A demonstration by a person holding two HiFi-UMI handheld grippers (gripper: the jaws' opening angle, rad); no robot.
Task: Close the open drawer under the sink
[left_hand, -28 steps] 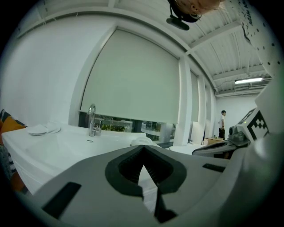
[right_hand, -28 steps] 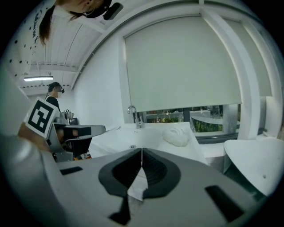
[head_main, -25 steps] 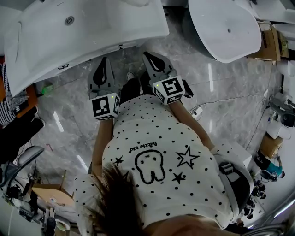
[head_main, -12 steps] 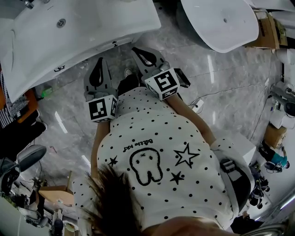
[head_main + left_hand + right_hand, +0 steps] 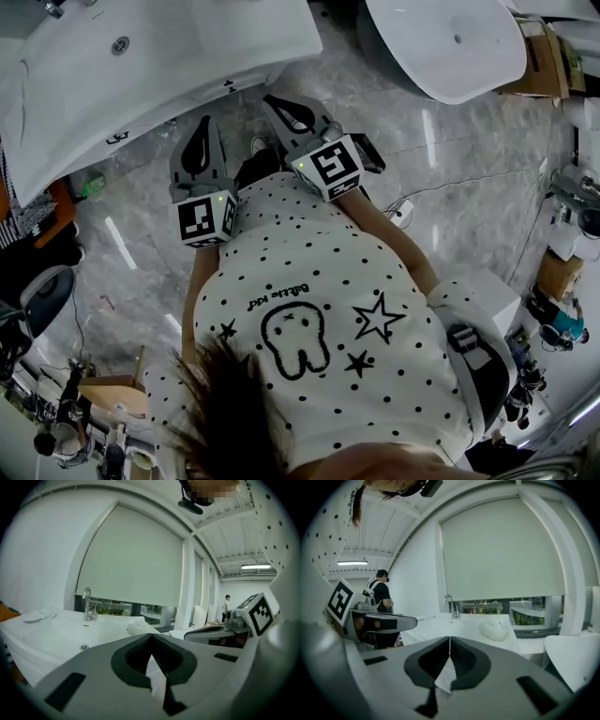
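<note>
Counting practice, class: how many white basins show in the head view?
2: the rectangular sink at top left and an oval basin at top right. More could lie outside the frame.

Head camera looks steeply down onto the sink (image 5: 169, 66) from overhead; cameras riding the left tool (image 5: 202, 125) and right tool (image 5: 274, 99) peer nearly level across that same sink, close by.

Glossy white sink (image 5: 187, 56), polished grey stone floor (image 5: 469, 187).
</note>
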